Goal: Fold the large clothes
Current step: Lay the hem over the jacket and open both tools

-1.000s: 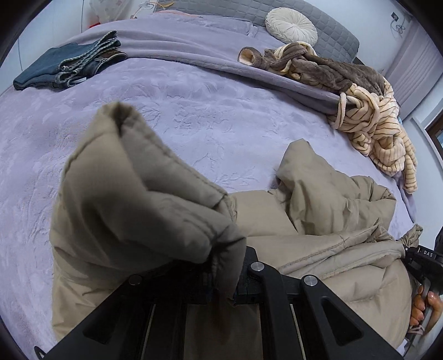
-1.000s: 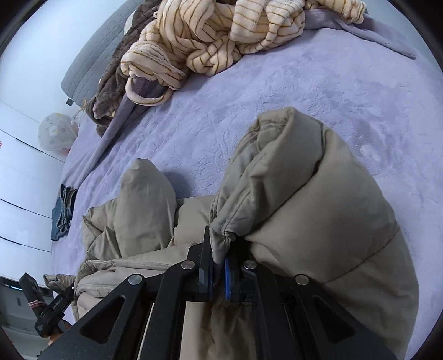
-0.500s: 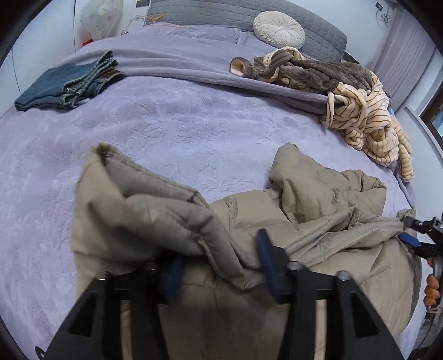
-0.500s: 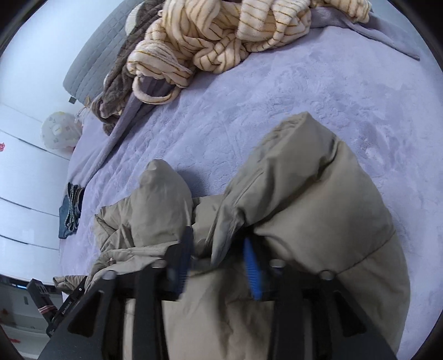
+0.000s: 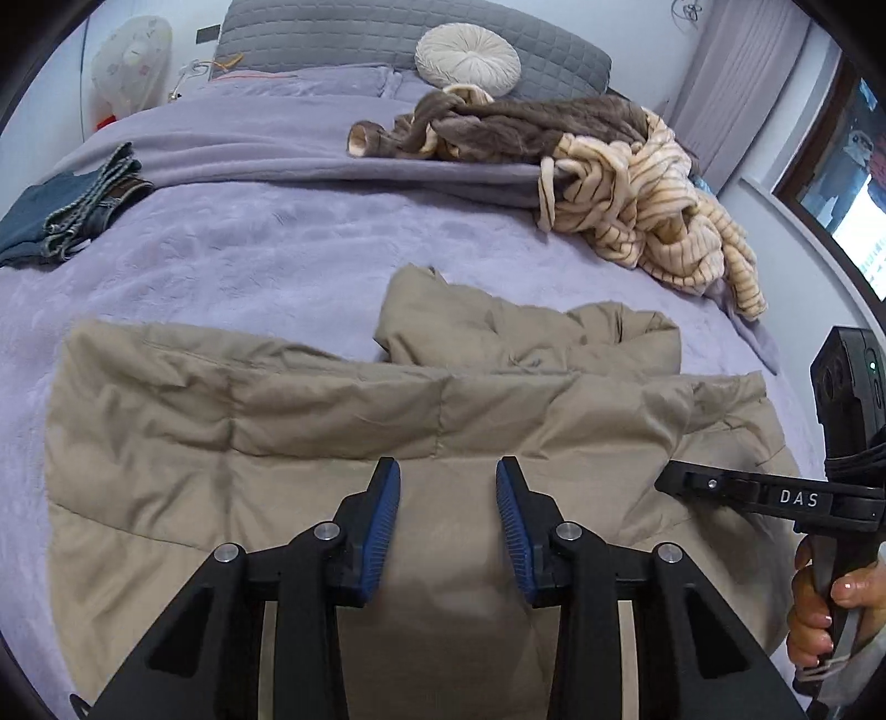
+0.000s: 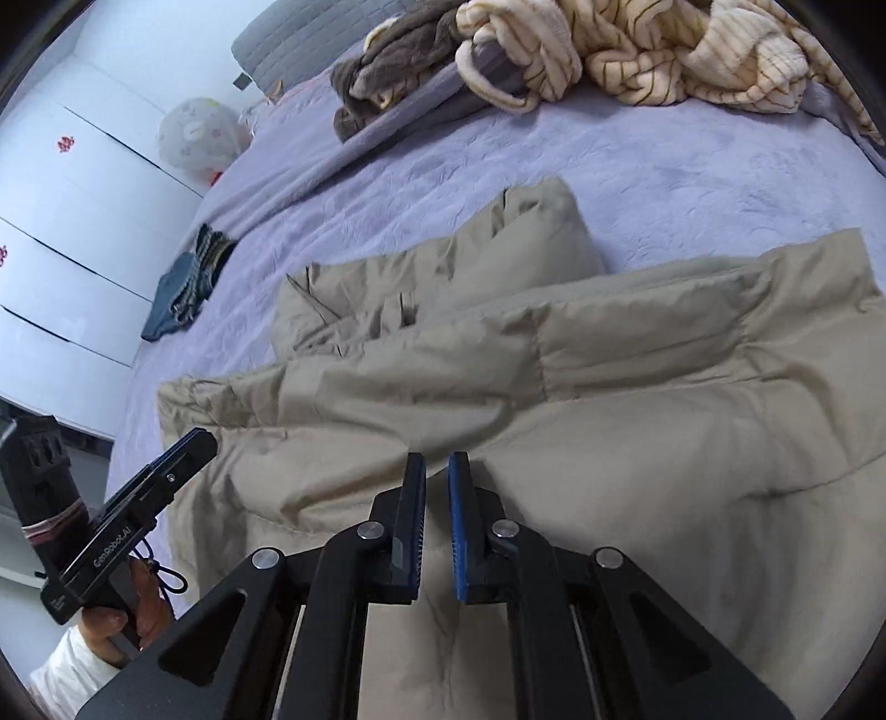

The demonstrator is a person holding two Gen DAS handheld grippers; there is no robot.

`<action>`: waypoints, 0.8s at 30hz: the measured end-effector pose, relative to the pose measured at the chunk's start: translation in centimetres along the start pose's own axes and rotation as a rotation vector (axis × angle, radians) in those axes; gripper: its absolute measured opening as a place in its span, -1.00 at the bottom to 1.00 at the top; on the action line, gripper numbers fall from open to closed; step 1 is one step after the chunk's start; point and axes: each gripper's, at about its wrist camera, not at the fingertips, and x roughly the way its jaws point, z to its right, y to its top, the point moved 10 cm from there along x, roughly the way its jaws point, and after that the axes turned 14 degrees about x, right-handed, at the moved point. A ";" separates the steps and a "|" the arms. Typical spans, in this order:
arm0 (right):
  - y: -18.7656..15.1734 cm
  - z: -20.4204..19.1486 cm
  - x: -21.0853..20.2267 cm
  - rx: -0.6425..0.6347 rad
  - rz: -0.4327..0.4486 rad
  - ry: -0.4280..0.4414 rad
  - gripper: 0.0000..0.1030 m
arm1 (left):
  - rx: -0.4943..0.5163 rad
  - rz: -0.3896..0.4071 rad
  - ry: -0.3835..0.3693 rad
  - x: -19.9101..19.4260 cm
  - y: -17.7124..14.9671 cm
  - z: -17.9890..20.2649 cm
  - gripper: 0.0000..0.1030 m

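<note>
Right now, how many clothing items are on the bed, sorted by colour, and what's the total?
Beige: 1, the puffer jacket
Blue: 1, the folded jeans
Brown: 1, the fleece garment
Cream striped: 1, the fleece garment
Total: 4

Lilac-covered bed (image 5: 266, 260), grey quilted headboard (image 5: 343, 39), white wardrobe doors (image 6: 66, 221), curtained window (image 5: 853, 183) at right

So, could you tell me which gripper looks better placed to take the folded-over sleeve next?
Probably the left gripper: its jaws stand apart, empty, over the tan jacket. The right gripper has nearly closed on nothing.
</note>
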 end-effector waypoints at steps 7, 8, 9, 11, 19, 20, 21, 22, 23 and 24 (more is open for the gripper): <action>2.6 2.1 3.7 0.039 -0.019 -0.049 -1.00 | -0.050 -0.034 0.079 4.4 0.0 -2.1 -0.23; 2.8 2.0 3.7 0.040 -0.025 -0.037 -1.00 | -0.051 -0.039 0.081 4.5 0.2 -2.5 -0.23; 3.1 2.1 3.4 0.046 -0.035 -0.020 -1.00 | -0.049 -0.038 0.092 4.2 0.4 -3.0 -0.23; 3.7 2.8 2.0 0.038 -0.024 -0.028 -1.00 | -0.042 -0.023 0.142 3.3 0.8 -4.9 -0.23; 9.1 14.0 -4.9 0.132 0.162 -0.295 -1.00 | -0.098 -0.084 0.299 2.4 -2.0 -14.5 -0.23; 9.3 15.1 -4.6 0.180 0.149 -0.271 -1.00 | -0.105 -0.090 0.292 2.8 -2.3 -14.8 -0.22; 9.4 15.9 -4.1 0.217 0.135 -0.252 -1.00 | -0.111 -0.095 0.287 3.3 -2.4 -15.0 -0.22; 9.4 16.5 -3.4 0.246 0.122 -0.233 -1.00 | -0.112 -0.101 0.290 3.9 -2.4 -15.1 -0.22; 9.5 16.9 -2.8 0.259 0.115 -0.228 -1.00 | -0.110 -0.106 0.294 4.4 -2.3 -15.2 -0.22; 9.6 17.2 -2.3 0.262 0.117 -0.232 -1.00 | -0.111 -0.109 0.297 4.9 -2.3 -15.2 -0.22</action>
